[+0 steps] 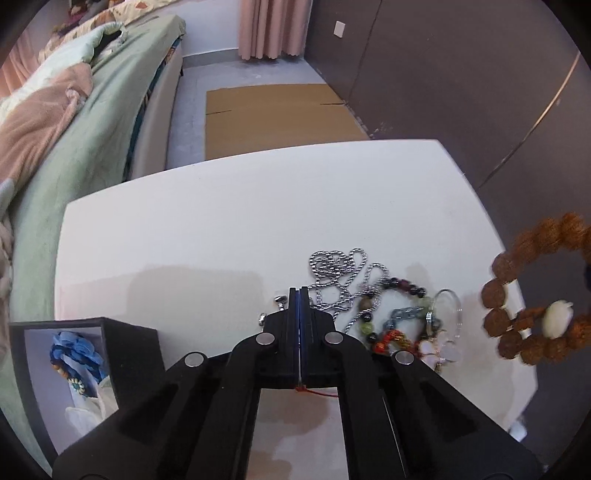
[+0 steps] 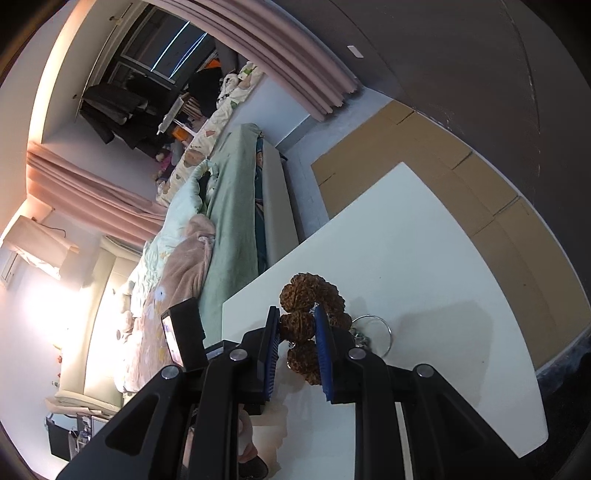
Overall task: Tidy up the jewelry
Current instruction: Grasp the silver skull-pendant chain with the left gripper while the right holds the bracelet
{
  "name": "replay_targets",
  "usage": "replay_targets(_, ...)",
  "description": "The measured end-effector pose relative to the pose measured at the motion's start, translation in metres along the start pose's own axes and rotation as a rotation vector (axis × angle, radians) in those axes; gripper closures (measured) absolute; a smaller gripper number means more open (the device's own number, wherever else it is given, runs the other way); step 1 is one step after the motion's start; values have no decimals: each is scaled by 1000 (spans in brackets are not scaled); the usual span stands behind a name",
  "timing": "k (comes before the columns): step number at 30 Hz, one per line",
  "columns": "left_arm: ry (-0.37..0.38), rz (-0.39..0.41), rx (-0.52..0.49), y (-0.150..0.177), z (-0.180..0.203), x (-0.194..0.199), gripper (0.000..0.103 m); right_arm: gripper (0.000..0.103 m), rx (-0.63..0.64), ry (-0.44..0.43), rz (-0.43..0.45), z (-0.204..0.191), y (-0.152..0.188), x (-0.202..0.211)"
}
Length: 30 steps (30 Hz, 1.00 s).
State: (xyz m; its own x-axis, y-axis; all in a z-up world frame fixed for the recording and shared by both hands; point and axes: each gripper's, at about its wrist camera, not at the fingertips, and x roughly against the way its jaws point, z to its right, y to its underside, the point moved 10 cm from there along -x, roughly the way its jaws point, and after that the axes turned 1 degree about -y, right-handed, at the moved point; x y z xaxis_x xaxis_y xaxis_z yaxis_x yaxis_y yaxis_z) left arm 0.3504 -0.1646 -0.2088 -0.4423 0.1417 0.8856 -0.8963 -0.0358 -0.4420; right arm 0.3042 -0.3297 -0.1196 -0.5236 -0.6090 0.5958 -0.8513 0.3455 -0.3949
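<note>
R gripper [image 2: 295, 341] clamps brown seed bracelet [image 2: 301, 325], lifted off table [image 1: 221, 221]. L gripper [image 1: 299, 295] pinched flat, red thread caught; jewelry pile [image 1: 391, 317] at 3 o'clock. Risk: thread snags pile, drags it.

No text, label, brand, number or sign can be read in either view. The pale plate on the dark wall [image 1: 339, 28], toward twelve o'clock from the worktop [image 1: 221, 229], shows no lettering, and the black box [image 1: 133, 343] at about eight o'clock bears no print that can be made out.
</note>
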Motion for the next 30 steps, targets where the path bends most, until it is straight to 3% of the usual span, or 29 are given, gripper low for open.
replay_targets(4,48,15,5,0,5,14,101,84,6,2,-8,-5,3,-2)
replay_targets(7,44,41,-30,-2,9,24,101,84,11,2,-6,-8,4,-1)
replay_targets(10,73,12,-46,3,12,23,98,84,9,6,-2,-8,3,-1)
replay_targets(11,67,0,-37,5,10,21,90,84,7,8,-3,-7,2,-2)
replay_targets(12,53,-12,-18,7,7,19,60,84,6,9,-4,-6,2,-1)
replay_targets(13,52,-8,-5,7,5,19,37,84,6,12,-2,-6,2,-1)
replay_targets(17,55,6,49,4,-3,21,36,84,2,14,3,-2,0,2)
replay_targets(21,-3,6,71,3,-7,15,42,84,-9,19,8,4,-2,4)
replay_targets(26,-84,18,24,1,0,10,53,84,-15,22,9,7,-3,6)
replay_targets(30,-64,8,9,3,15,11,55,84,-25,15,11,11,-5,7)
